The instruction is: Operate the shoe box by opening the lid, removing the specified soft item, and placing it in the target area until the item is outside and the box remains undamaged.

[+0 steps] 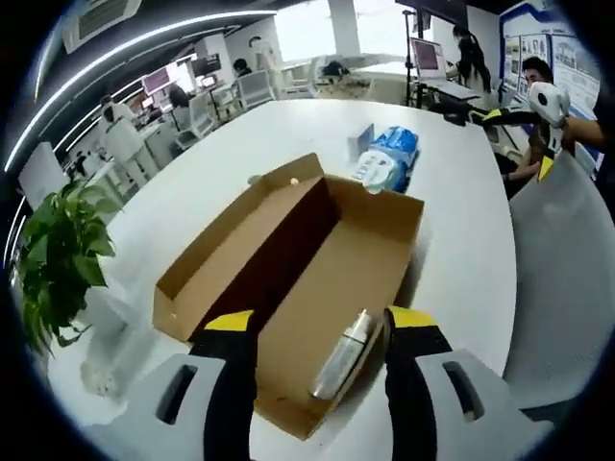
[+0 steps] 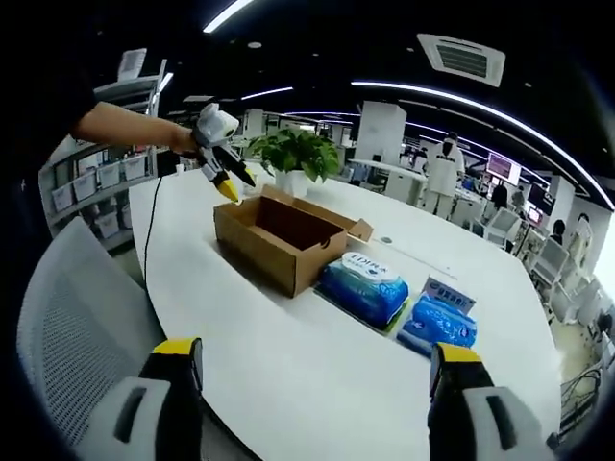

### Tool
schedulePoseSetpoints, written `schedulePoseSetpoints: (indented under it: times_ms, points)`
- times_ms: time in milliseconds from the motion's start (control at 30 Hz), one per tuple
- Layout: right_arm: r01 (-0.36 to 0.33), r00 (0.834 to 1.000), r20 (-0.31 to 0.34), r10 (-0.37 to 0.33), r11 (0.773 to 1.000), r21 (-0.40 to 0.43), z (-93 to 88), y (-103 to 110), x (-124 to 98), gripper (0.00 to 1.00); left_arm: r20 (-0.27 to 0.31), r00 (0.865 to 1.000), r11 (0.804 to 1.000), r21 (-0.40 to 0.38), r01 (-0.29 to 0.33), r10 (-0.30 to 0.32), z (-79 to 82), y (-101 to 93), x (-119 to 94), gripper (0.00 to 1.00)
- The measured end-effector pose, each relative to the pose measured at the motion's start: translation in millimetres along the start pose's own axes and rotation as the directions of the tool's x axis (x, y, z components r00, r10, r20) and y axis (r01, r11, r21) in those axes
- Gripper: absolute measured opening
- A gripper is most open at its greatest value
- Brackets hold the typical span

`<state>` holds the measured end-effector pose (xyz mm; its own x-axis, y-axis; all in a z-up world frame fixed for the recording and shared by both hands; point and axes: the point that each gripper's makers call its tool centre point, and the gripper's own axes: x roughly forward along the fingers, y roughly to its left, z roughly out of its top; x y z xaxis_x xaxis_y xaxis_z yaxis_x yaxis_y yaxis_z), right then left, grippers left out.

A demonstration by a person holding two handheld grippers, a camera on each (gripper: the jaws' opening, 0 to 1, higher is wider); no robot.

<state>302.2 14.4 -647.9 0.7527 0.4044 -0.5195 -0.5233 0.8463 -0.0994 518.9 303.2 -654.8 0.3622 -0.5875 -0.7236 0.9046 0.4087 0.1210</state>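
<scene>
The brown cardboard shoe box lies open on the white table, its lid folded out to the left. A silvery bottle-like item lies inside near the close end. My left gripper hovers open over that end, its yellow tips either side of the item and apart from it. Two blue soft packs lie on the table beyond the box. In the right gripper view the box has the blue packs to its right. My right gripper is open over bare table.
A potted plant stands behind the box, seen too as the plant. A grey mesh chair is by the table edge. The left gripper is held by a hand over the box's far end. Desks and people fill the background.
</scene>
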Motion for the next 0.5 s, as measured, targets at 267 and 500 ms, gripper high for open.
schedulePoseSetpoints:
  times_ms: [267,500]
  points:
    - [0.004,1.000,-0.004,-0.004,1.000,0.011,-2.1,-2,-1,0.98,-0.124,0.988,0.992,0.078,0.100,-0.090,-15.3,-3.9,22,0.49]
    - [-0.009,1.000,-0.014,0.010,0.999,0.032,-7.3,3,1,0.98,-0.314,0.938,0.956,0.197,0.217,-0.148,-44.0,-8.3,36,0.43]
